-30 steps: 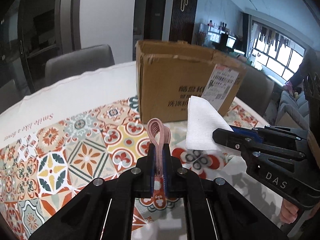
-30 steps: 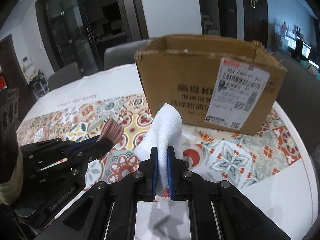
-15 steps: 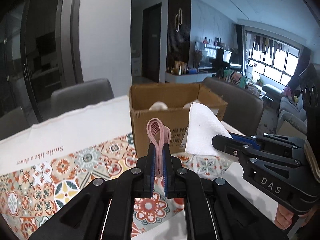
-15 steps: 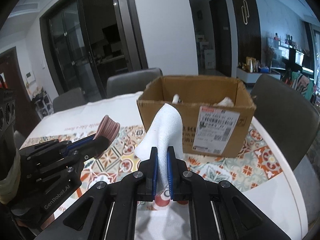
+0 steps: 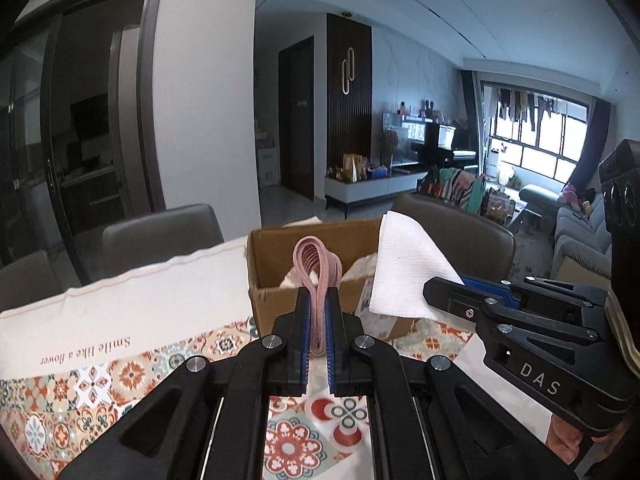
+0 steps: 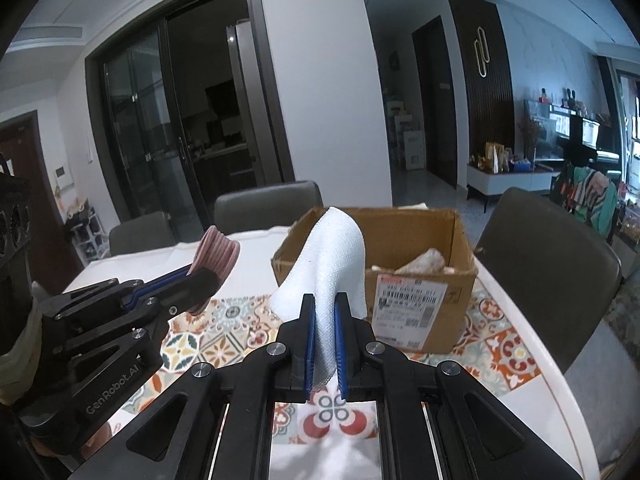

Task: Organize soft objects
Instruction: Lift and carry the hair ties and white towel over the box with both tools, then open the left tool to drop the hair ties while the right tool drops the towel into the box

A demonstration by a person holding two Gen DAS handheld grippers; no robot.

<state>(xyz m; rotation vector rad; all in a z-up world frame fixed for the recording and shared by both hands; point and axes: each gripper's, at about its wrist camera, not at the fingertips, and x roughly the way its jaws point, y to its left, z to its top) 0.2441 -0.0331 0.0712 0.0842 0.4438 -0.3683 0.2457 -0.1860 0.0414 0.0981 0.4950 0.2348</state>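
My left gripper (image 5: 317,300) is shut on a folded pink ribbed cloth (image 5: 316,264), which sticks up between its blue pads. My right gripper (image 6: 325,304) is shut on a folded white cloth (image 6: 334,256) that droops over to the left. Both are held in the air side by side, in front of an open cardboard box (image 6: 420,248) on the table. Pale soft items (image 6: 424,262) lie inside the box. In the left wrist view the right gripper (image 5: 444,288) with the white cloth (image 5: 404,272) comes in from the right, before the same box (image 5: 272,264). The right wrist view has the left gripper (image 6: 208,276) with the pink cloth (image 6: 216,252) at the left.
The table carries a patterned tile-print cloth (image 5: 100,392) with a white border. Grey chairs (image 6: 268,208) stand behind the table and a dark chair (image 6: 548,256) at its right. A white shipping label (image 6: 412,304) is on the box's front.
Both grippers have risen together with their cloths still clamped. The box now sits lower in both views and its open top and contents show.
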